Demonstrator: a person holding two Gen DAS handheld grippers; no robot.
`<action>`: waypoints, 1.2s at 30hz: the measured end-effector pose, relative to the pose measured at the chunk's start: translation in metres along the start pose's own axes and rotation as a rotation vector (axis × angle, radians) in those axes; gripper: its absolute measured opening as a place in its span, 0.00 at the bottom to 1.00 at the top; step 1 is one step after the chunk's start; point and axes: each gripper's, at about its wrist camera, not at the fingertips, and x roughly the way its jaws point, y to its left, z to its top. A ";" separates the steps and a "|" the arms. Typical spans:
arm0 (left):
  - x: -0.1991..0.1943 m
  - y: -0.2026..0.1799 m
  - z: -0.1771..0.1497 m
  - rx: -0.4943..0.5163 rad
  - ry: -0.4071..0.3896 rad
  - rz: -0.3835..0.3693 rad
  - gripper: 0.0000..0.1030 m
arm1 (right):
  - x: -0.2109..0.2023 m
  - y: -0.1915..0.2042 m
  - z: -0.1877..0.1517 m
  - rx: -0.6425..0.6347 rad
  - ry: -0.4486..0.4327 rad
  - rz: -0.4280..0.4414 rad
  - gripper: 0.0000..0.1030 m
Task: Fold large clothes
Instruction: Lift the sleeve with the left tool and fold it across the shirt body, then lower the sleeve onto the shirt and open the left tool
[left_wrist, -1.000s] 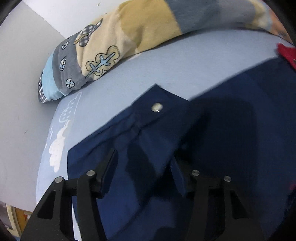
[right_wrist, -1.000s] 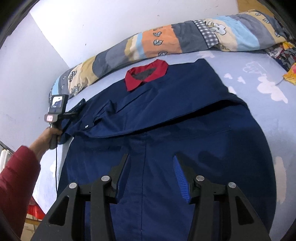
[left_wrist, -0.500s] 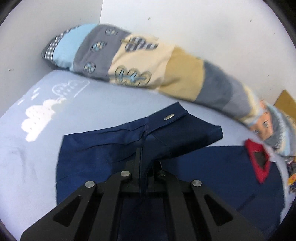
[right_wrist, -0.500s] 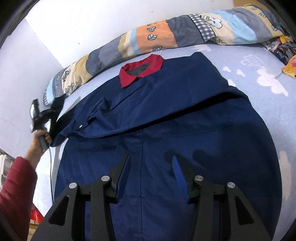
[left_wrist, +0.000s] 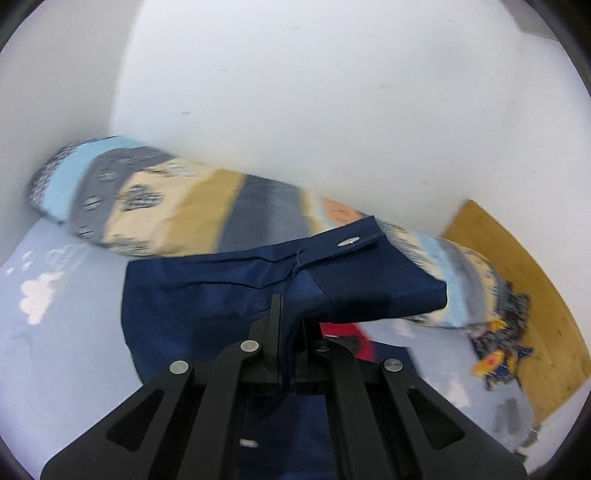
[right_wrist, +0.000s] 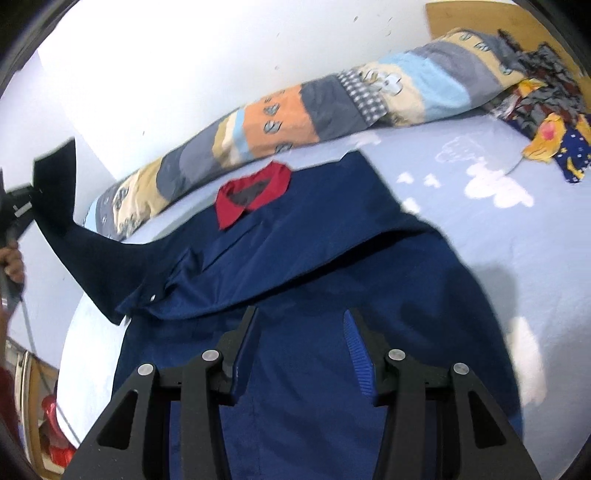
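the left tongs (left_wrist: 286, 332) are closed on the cuff end of the sleeve (left_wrist: 280, 284) of a large dark blue garment (right_wrist: 332, 266) and hold it up in the air above the bed (right_wrist: 517, 258). in the right wrist view the sleeve hangs as a tight band from the tongs, at the far left, down to the shoulder of the garment. the rest of the garment lies flat on the light blue bed sheet, with its red collar (right_wrist: 255, 192) toward the long patchwork pillow (right_wrist: 332, 107) by the wall.

the right tongs (right_wrist: 299, 343) stand half open over the lower body of the garment, and nothing is between the fingers; whether they touch the cloth, the view does not tell.

the step in hand seems to be the folding of this sleeve across the body. to do it well, the person should carry the cuff over toward the middle of the chest, keep the sleeve without a twist, and lay it down flat before the tongs let go. the silver snap button (left_wrist: 349, 242) on the cuff helps to see if the sleeve turns. the right tongs could press the body of the garment so it does not slide. a too strong pull may drag the shoulder and wrinkle the flat part.

no container is in view: no basket, box or drawer. only some crumpled patterned cloth (right_wrist: 546, 122) lies at the far corner of the bed, beside the end of the pillow.
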 end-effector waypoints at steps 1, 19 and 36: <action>0.001 -0.022 -0.001 0.012 0.007 -0.016 0.00 | -0.004 -0.004 0.002 0.006 -0.013 -0.001 0.47; 0.246 -0.220 -0.264 0.030 0.478 -0.050 0.02 | -0.034 -0.083 0.018 0.140 -0.064 -0.019 0.47; 0.160 -0.063 -0.186 0.172 0.345 0.140 0.64 | -0.027 -0.074 0.016 0.144 -0.046 -0.016 0.48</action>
